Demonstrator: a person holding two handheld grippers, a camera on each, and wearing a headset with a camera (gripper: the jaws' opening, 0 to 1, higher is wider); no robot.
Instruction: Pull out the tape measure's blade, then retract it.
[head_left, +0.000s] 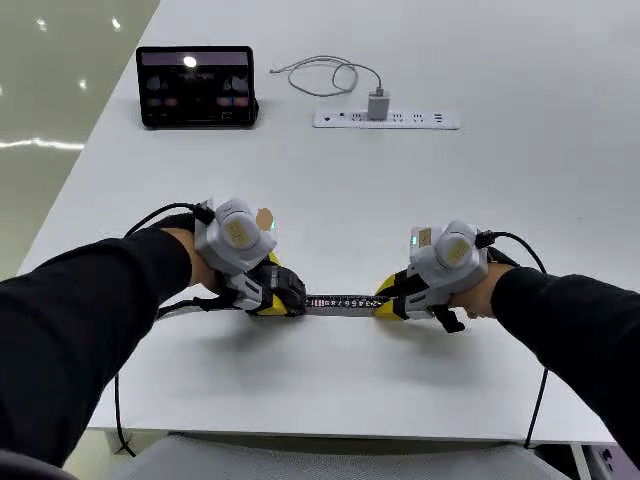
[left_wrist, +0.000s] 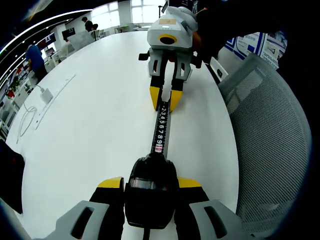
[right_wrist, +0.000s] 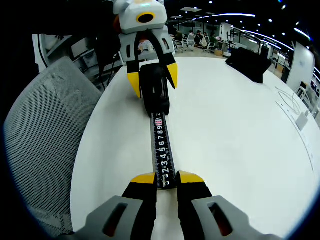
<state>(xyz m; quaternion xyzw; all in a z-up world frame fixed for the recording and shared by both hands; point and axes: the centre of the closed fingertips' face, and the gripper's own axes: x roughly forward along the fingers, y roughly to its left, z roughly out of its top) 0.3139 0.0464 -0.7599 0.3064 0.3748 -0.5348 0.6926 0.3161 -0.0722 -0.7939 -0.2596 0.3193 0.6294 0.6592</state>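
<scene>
A black tape measure case (head_left: 284, 292) (left_wrist: 151, 190) (right_wrist: 154, 90) lies on the white table (head_left: 350, 190), with my left gripper (head_left: 272, 297) (left_wrist: 150, 187) shut around it. Its blade (head_left: 345, 301) (left_wrist: 161, 129) (right_wrist: 161, 150) is drawn out about ten centimetres to the right, lying flat with black numerals showing. My right gripper (head_left: 388, 298) (right_wrist: 165, 181) is shut on the blade's end, its yellow fingertips (left_wrist: 155, 97) pinching it. The two grippers face each other along the table's near edge.
A dark tablet (head_left: 196, 85) stands at the back left. A white power strip (head_left: 386, 119) with a plugged charger and looped cable (head_left: 325, 76) lies behind the work. A grey mesh chair (left_wrist: 270, 140) (right_wrist: 45, 135) sits just off the near edge.
</scene>
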